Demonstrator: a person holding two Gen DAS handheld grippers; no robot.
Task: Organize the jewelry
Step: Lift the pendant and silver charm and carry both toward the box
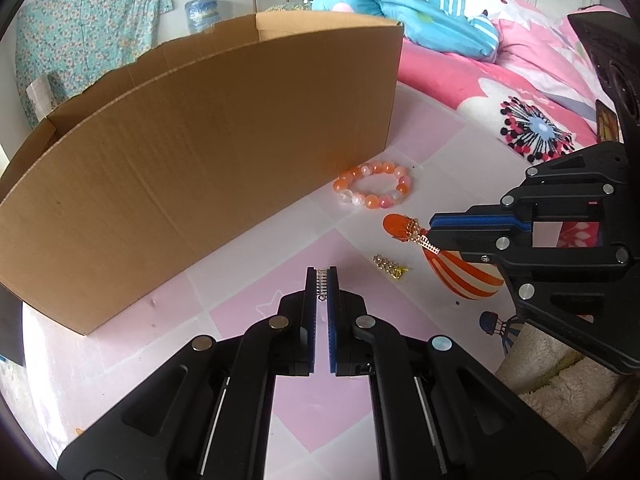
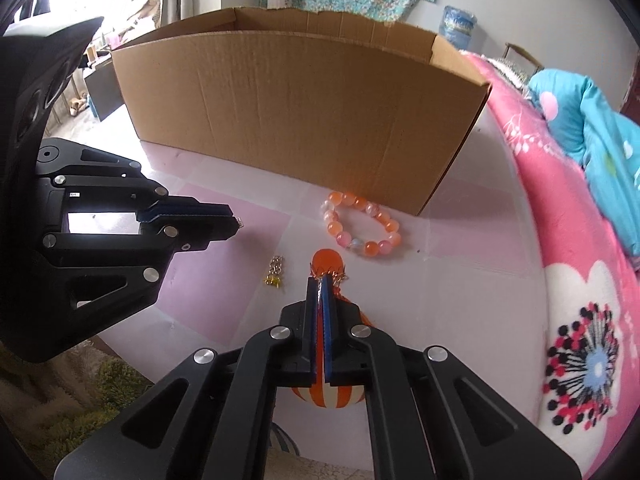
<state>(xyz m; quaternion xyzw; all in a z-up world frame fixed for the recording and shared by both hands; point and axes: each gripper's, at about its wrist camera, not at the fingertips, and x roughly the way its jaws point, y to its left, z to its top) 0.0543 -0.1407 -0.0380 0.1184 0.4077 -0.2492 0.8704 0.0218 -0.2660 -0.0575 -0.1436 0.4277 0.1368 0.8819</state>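
A short silver rhinestone strip [image 1: 322, 283] is seen pinched between the blue pads of the left gripper [image 1: 322, 280] in the left wrist view; in the right wrist view only a tiny glint of it is shown at that gripper's tip [image 2: 239, 222]. A gold chain piece with a toothed end [image 1: 424, 238] is clamped by the narrowly closed right gripper [image 2: 321, 286], its links being draped past the fingertips [image 2: 334, 276]. A small gold chain with a yellow charm [image 1: 390, 267] is left lying on the pink-and-white checked mat [image 1: 224, 312], between the two grippers; a bracelet of orange and pale round beads [image 2: 360, 226] is laid just in front of the large open brown cardboard box [image 2: 296, 120], near its corner. An orange-striped balloon print [image 1: 464, 276] is partly covered by the right gripper; a pink flowered blanket [image 2: 580, 320] is spread beside the mat, and a blue bundle [image 1: 404, 4] is shown beyond it.
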